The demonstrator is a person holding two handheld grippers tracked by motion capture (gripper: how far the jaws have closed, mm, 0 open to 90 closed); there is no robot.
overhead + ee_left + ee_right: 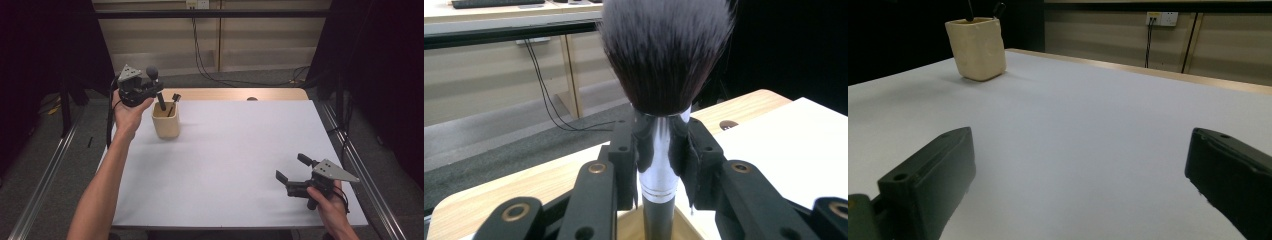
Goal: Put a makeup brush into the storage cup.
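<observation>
A white worktop (235,155) is seen stretching wide, its wooden edge (240,94) showing along the far side. A small dark round spot (252,99) is noted on that wood. Behind it, black cables (200,55) are draped down a beige wall, and a white socket plate (1162,18) is mounted above them. Grey floor (45,165) is seen on either side.

No legible text, label, brand, number or sign is found in any of the three views. The cream holder (165,124), the makeup brush (664,75) and the white table top (240,160) carry no markings that can be read. The grey plates on the grippers show plain surfaces. The wall socket (1162,18) in the background bears no readable lettering at this size.
</observation>
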